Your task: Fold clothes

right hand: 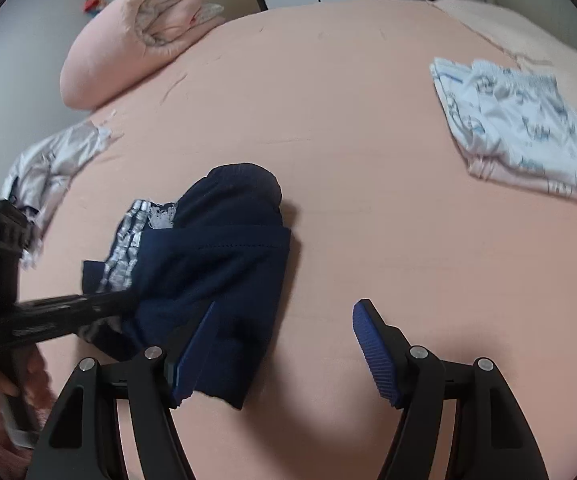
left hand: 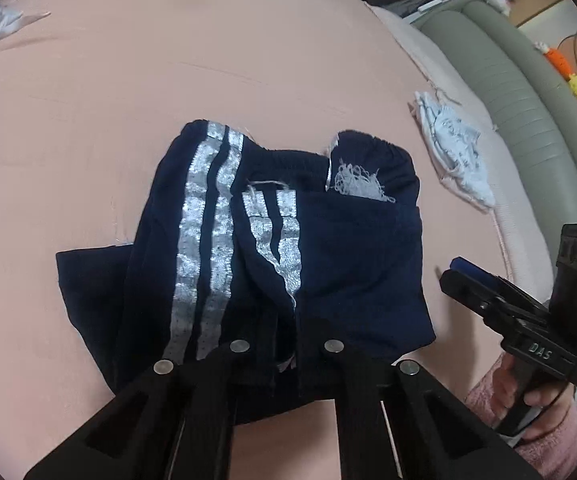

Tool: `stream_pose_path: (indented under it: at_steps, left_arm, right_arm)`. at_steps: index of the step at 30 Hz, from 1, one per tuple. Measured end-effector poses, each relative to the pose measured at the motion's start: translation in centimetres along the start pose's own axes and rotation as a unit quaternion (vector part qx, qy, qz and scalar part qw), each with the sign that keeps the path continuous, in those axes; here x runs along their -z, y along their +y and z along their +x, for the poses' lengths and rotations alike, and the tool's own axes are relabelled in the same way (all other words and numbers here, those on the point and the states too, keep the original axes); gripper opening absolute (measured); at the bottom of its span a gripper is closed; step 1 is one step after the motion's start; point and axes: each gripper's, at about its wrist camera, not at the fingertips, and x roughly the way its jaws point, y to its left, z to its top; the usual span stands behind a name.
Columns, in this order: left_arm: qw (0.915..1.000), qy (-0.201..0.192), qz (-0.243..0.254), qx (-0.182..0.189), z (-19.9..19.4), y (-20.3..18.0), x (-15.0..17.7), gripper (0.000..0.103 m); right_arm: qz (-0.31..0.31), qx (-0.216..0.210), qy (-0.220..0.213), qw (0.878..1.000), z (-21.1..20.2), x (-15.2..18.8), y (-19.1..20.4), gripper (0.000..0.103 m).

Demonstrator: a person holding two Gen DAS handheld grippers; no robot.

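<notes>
Navy shorts (left hand: 348,248) with silver side stripes lie loosely folded on the pink bed sheet (left hand: 128,80); a frayed white label shows at the waistband. My left gripper (left hand: 286,356) is shut on the near hem of the shorts, its fingertips buried in the cloth. In the right wrist view the left gripper (right hand: 128,304) comes in from the left onto the shorts (right hand: 224,248). My right gripper (right hand: 282,344) stands open just above the sheet, with its left blue pad over the shorts' right edge and its right pad over bare sheet. The left wrist view shows the right gripper (left hand: 453,270) beside the shorts.
A folded light printed garment (right hand: 520,128) lies at the far right of the bed. A crumpled silver-grey garment (right hand: 48,160) lies at the left, and a rolled pink quilt (right hand: 136,36) at the back left. A grey padded bed frame (left hand: 508,80) borders the right side.
</notes>
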Motion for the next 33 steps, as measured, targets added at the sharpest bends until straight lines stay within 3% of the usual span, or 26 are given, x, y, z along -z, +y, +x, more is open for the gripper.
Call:
stream_pose_path:
  at_steps: [6,11,16,20,23,24,26,27,28,29,30,31,33]
  left_arm:
    - [0.9988,-0.044,0.017,-0.012,-3.9,-0.7,0.2,0.005]
    - [0.998,-0.051,0.011,-0.035,-5.6,0.7,1.1,0.005]
    - [0.9977,-0.031,-0.02,-0.057,-5.3,3.3,2.7,0.005]
    - [0.998,-0.029,-0.029,-0.049,-5.6,4.1,2.9,0.006]
    - [0.9984,0.02,-0.034,-0.04,-3.7,4.8,2.4,0.01]
    - [0.9973,0.029,-0.037,-0.056,-3.3,5.0,2.0,0.011]
    - [0.9964,-0.006,-0.029,-0.079,-5.0,5.0,1.4,0.014]
    - [0.9952,-0.033,-0.023,-0.089,-6.1,4.8,1.1,0.017]
    - [0.9928,-0.065,-0.017,-0.099,-7.3,4.5,0.7,0.03]
    - [0.9895,-0.096,-0.01,-0.108,-8.4,4.2,0.3,0.059]
    - [0.9863,-0.125,0.003,-0.108,-9.2,3.7,-0.2,0.072]
    - [0.9853,-0.139,0.02,-0.097,-9.6,3.3,-0.9,0.079]
    - [0.9863,-0.129,0.051,-0.09,-9.8,3.0,-2.0,0.079]
  right_arm:
    - [0.011,-0.001,0.004,1.0,-0.4,-0.1,-0.3,0.069]
    - [-0.01,0.005,-0.01,1.0,0.1,-1.6,1.3,0.069]
    - [-0.026,0.04,-0.02,0.999,2.0,-3.3,3.2,0.069]
    - [-0.051,0.028,-0.017,0.998,3.0,-3.8,5.2,0.069]
    - [-0.084,0.046,-0.007,0.995,3.6,-3.3,5.9,0.07]
    - [-0.081,0.044,-0.008,0.996,3.4,-3.2,5.6,0.07]
    - [-0.074,0.041,-0.01,0.996,3.0,-2.9,5.0,0.07]
    - [-0.07,0.039,-0.01,0.997,2.8,-2.8,4.7,0.07]
    - [-0.067,0.038,-0.011,0.997,2.6,-2.7,4.4,0.07]
    - [-0.064,0.036,-0.012,0.997,2.4,-2.5,4.0,0.07]
    - [-0.06,0.034,-0.013,0.998,2.2,-2.4,3.7,0.07]
    - [-0.057,0.033,-0.013,0.998,2.0,-2.2,3.4,0.07]
    - [-0.05,0.03,-0.014,0.998,1.7,-2.0,2.8,0.07]
